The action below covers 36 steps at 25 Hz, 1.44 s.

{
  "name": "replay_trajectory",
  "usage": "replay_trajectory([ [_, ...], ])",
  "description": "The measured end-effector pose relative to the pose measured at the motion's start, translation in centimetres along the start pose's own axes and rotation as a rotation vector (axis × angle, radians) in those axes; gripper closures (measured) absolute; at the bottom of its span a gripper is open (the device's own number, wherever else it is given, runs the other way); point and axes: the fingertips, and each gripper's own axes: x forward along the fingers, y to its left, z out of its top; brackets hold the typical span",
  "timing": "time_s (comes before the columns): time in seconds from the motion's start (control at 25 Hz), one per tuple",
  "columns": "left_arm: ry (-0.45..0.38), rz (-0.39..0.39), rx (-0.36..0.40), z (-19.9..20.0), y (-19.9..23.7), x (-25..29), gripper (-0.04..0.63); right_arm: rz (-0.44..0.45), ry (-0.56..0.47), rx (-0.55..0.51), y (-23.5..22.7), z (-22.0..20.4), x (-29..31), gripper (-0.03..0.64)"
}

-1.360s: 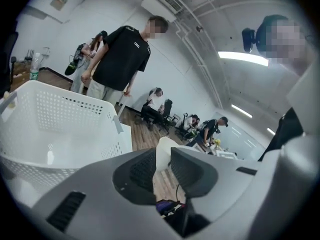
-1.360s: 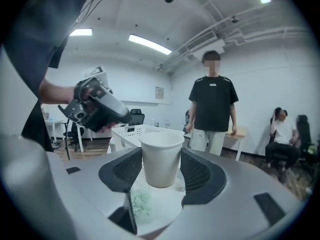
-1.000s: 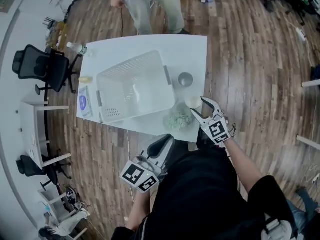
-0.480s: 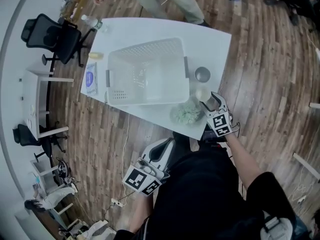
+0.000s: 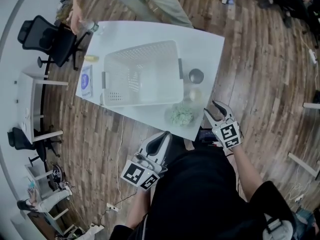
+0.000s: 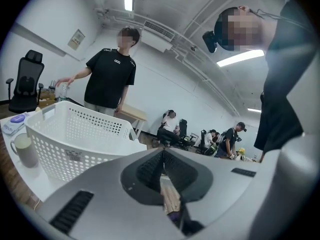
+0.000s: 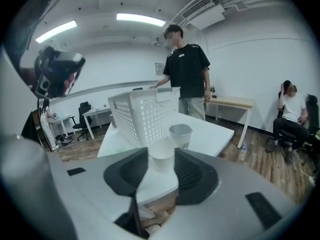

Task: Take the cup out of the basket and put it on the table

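Observation:
The white cup (image 5: 195,94) stands on the white table (image 5: 210,49), right of the white perforated basket (image 5: 140,74). My right gripper (image 5: 214,110) hovers off the table's near right edge, a little short of the cup. Its jaws are open and have just been closing, with nothing between them. In the right gripper view the white cup (image 7: 161,154) stands just beyond the fingertips, in front of the basket (image 7: 142,115). My left gripper (image 5: 159,143) is low beside my body, below the table's near edge. Its jaws are shut on nothing.
A grey cup (image 5: 196,76) stands behind the white one, and a green crumpled thing (image 5: 181,115) lies near the front edge. A blue-labelled packet (image 5: 86,81) lies left of the basket. A pale mug (image 6: 24,150) stands there too. A person (image 6: 109,79) stands at the far side.
My right gripper has drawn back from the white cup, which stays on the table. The left gripper stays low by my body. The standing person has shifted toward the table's far left corner.

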Motion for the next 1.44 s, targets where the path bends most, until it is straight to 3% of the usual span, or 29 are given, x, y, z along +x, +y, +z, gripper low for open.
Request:
replay_trajectory([
  [0.04,-0.003,-0.006,0.018,0.1,-0.1,0.3,0.584,0.014,-0.018,-0.003,0.4,1.4,-0.9,0.505],
  [0.08,-0.006,-0.013,0.036,0.2,-0.3,0.7,0.584,0.030,-0.037,-0.011,0.9,2.9,-1.8,0.555],
  [0.2,-0.028,-0.036,0.064,0.6,-1.0,1.4,0.584,0.103,-0.115,-0.011,3.2,7.8,-4.3,0.592],
  [0.36,-0.065,-0.052,0.080,1.8,-1.6,2.6,0.584,0.251,-0.248,0.051,5.9,13.9,-7.5,0.592],
  [0.64,-0.108,-0.031,0.091,1.9,-2.5,2.2,0.584,0.352,-0.356,0.069,7.6,18.2,-11.7,0.594],
  [1.44,-0.162,-0.024,0.114,3.7,-2.0,1.3,0.584,0.339,-0.389,0.025,8.1,20.5,-11.9,0.594],
])
